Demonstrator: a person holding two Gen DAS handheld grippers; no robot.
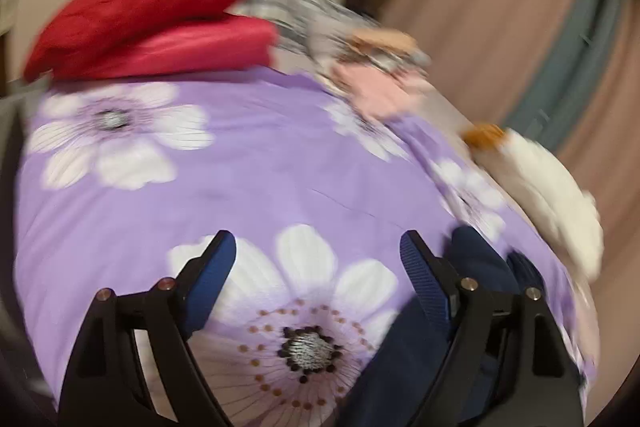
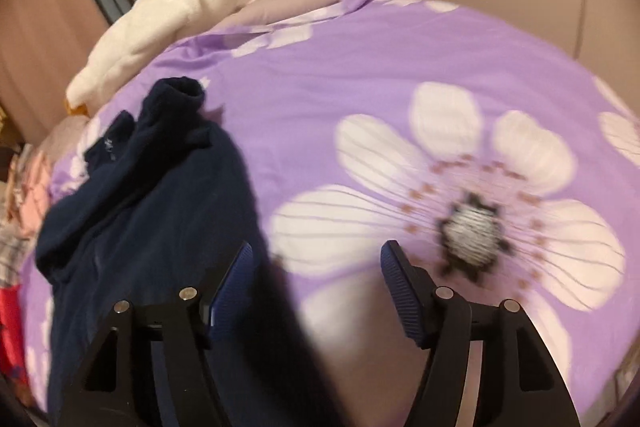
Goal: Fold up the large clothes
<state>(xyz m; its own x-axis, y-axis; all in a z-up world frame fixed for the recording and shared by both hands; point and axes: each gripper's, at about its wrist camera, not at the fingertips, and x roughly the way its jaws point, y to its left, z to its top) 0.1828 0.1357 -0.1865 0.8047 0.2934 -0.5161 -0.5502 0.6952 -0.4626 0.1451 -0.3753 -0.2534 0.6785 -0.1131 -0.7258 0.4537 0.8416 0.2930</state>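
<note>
A dark navy garment (image 2: 152, 211) lies crumpled on a purple bedsheet with large white flowers (image 2: 360, 75). In the right wrist view it fills the left and lower left, with a cuffed end pointing up. My right gripper (image 2: 316, 259) is open and empty, its left finger over the garment's edge. In the left wrist view the garment (image 1: 476, 259) shows at the lower right, behind the right finger. My left gripper (image 1: 318, 247) is open and empty above the sheet (image 1: 260, 155).
Two red folded items (image 1: 160, 19) are stacked at the far side of the bed. A pile of pink and patterned clothes (image 1: 380, 67) lies beyond. A white plush item (image 1: 552, 187) rests at the bed's edge, also in the right wrist view (image 2: 148, 31). Pink curtains hang behind.
</note>
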